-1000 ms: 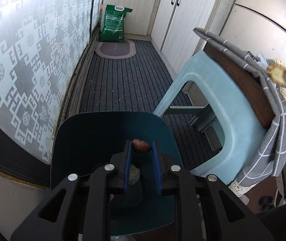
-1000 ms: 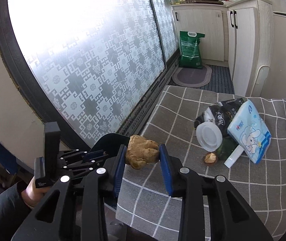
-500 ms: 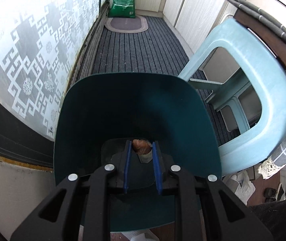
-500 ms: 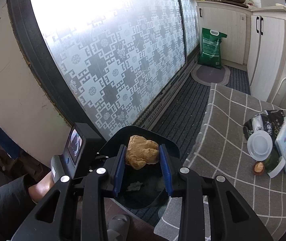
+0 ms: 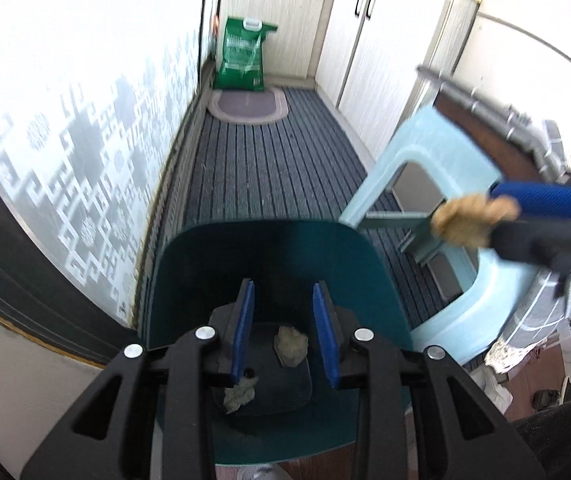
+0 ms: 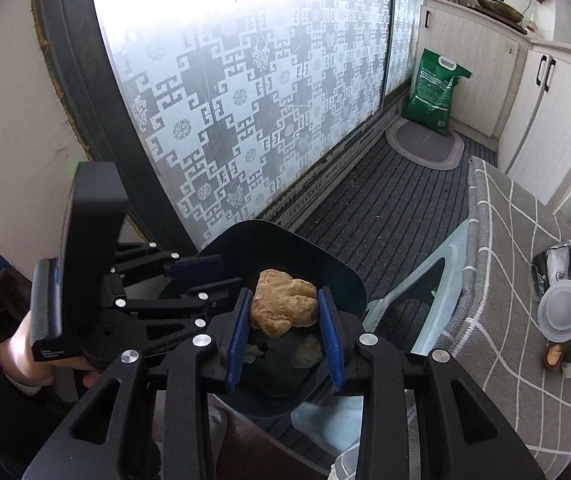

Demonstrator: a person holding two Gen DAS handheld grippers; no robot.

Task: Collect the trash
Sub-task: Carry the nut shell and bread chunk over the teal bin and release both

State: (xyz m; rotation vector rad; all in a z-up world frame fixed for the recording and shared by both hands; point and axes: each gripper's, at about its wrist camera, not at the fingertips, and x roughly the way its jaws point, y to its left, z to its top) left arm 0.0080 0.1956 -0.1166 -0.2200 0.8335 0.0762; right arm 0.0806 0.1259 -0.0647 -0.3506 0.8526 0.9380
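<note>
My left gripper (image 5: 284, 330) hangs over the dark teal bin (image 5: 269, 248), pointing down into it, and its fingers (image 5: 242, 332) are opening with nothing between them. Below, on the bin's dark floor, lie two pale crumpled scraps (image 5: 291, 345), one straight under the gap and one nearer the left finger. My right gripper (image 6: 284, 330) holds a tan crumpled paper wad (image 6: 283, 307), its blue fingers (image 6: 238, 338) partway closed and pressing on the wad from both sides. From the right wrist view the wad sits above the bin's open mouth, with the same pale scraps showing underneath it. In the left wrist view, that gripper and its wad come in from the right, blurred, a little above and beside the bin's rim, in front of a light blue plastic stool (image 5: 441, 168). My left hand (image 6: 25, 356) grips the handle of the left gripper, a dark sleeve covering the wrist. To the right stands the tabletop (image 6: 501, 280) under a grey checked cloth, and on it, well apart from the bin, more trash: a round white lid (image 6: 561, 312), a black crumpled wrapper (image 6: 561, 264), a brown nut-like bit (image 6: 552, 356). A green sack (image 6: 433, 92) leans by the cabinets at the far end of the striped floor mat (image 6: 385, 200).
</note>
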